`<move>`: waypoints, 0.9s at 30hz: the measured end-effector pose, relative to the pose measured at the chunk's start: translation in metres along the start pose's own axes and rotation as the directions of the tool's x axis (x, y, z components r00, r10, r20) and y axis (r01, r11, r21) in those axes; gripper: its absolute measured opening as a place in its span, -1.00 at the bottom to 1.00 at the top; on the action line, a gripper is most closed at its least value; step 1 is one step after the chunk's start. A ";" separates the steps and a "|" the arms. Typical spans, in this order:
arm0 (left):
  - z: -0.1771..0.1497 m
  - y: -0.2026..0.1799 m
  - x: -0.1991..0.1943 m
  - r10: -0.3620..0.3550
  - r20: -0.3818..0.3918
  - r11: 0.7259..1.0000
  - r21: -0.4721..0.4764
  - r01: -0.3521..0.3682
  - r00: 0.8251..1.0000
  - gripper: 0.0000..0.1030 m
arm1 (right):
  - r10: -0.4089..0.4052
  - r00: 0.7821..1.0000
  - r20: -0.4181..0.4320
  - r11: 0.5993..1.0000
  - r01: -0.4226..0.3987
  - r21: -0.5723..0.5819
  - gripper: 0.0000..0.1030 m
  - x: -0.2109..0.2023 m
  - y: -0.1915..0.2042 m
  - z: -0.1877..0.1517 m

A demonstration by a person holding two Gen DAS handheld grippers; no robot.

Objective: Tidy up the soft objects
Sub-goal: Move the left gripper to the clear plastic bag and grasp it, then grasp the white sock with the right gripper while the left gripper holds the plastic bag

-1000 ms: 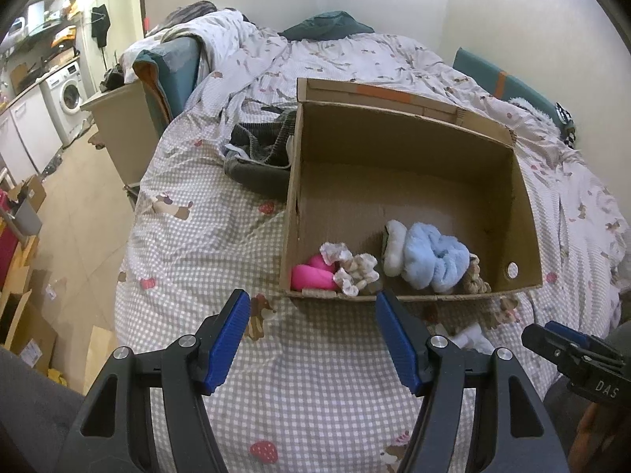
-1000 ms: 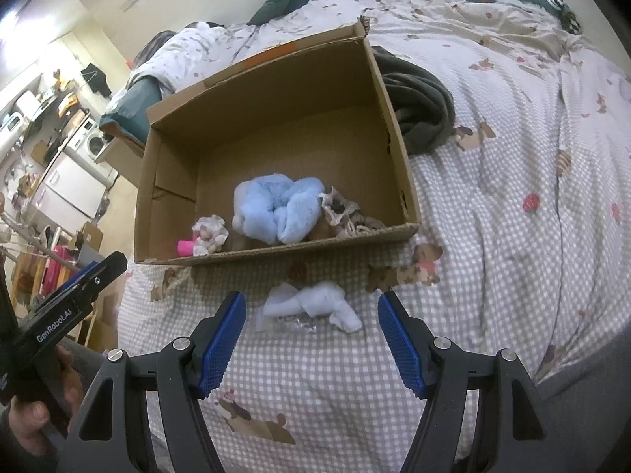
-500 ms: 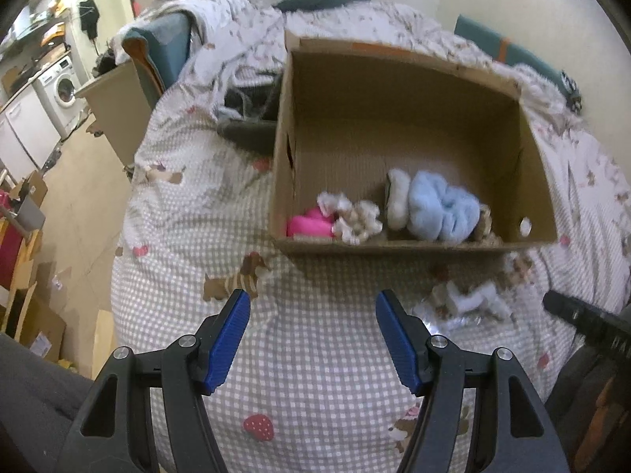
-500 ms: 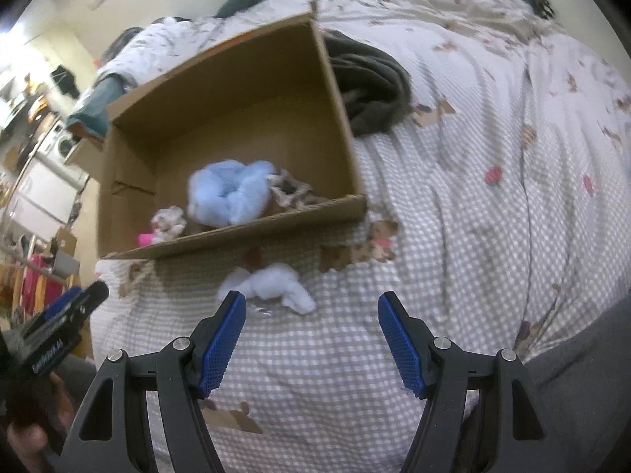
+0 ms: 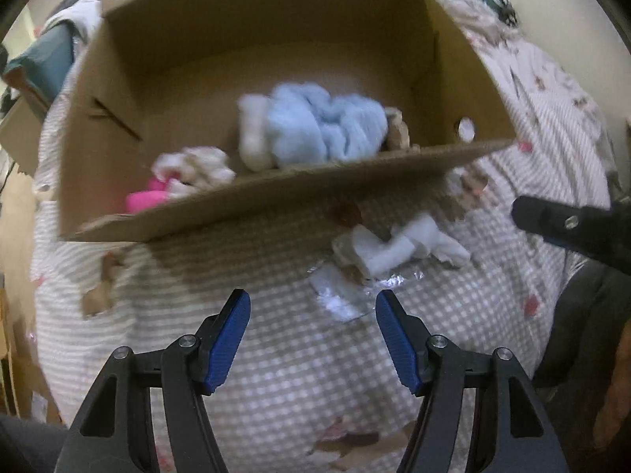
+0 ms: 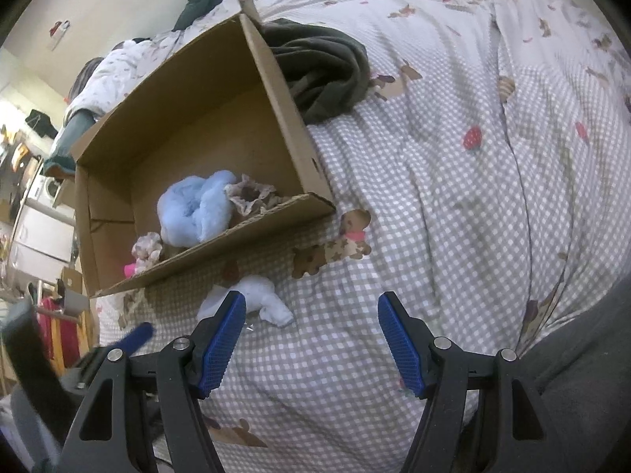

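Observation:
An open cardboard box (image 5: 276, 197) (image 6: 276, 90) sits on the checked bed cover. Inside lie a fluffy light-blue bundle (image 5: 323, 126) (image 6: 197, 209), a cream-patterned piece (image 5: 197, 165), a pink item (image 5: 146, 197) and a brown-patterned piece (image 6: 248, 197). In front of the box lies a loose white sock pair (image 5: 398, 248) (image 6: 256, 299) on a bit of clear wrapping (image 5: 343, 295). My left gripper (image 5: 311, 339) hangs open just short of the socks, with nothing between its blue pads. My right gripper (image 6: 311, 335) is open too, to the right of the socks over bare cover.
A dark grey garment (image 6: 323, 71) lies bunched against the box's right wall. The checked bed cover (image 6: 473, 197) spreads wide to the right. Room furniture and a washing machine (image 6: 47, 185) stand beyond the bed's left side. The right gripper's black tip (image 5: 572, 224) juts in at right.
The left gripper has dropped and swung right toward the white socks, so box and socks loom larger. The right gripper has rolled and shifted slightly; the socks now sit by its left finger.

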State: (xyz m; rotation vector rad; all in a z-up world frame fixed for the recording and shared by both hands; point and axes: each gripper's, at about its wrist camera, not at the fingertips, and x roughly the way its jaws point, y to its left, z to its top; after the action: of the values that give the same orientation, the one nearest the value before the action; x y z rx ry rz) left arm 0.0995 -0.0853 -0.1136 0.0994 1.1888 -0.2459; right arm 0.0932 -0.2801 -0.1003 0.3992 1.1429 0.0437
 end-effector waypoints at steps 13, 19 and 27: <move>0.024 -0.007 0.043 -0.082 0.006 0.997 0.010 0.082 0.997 0.23 | -0.012 1.000 -0.011 1.000 0.012 0.004 0.42 0.006 0.001 0.001; 0.024 -0.005 0.046 -0.148 0.009 0.989 0.018 0.147 0.989 -0.60 | -0.018 1.000 -0.014 1.000 0.018 -0.001 0.42 0.008 0.002 0.000; 0.009 0.039 0.022 -0.171 -0.046 0.969 -0.187 0.160 0.984 -0.78 | -0.004 1.000 -0.017 1.000 0.004 0.003 0.42 0.012 0.003 0.003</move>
State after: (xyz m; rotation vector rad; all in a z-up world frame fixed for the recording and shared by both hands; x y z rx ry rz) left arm 0.1253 -0.0527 -0.1328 -0.1551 1.2777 -0.2806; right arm 0.1012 -0.2751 -0.1083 0.4000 1.1607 0.0419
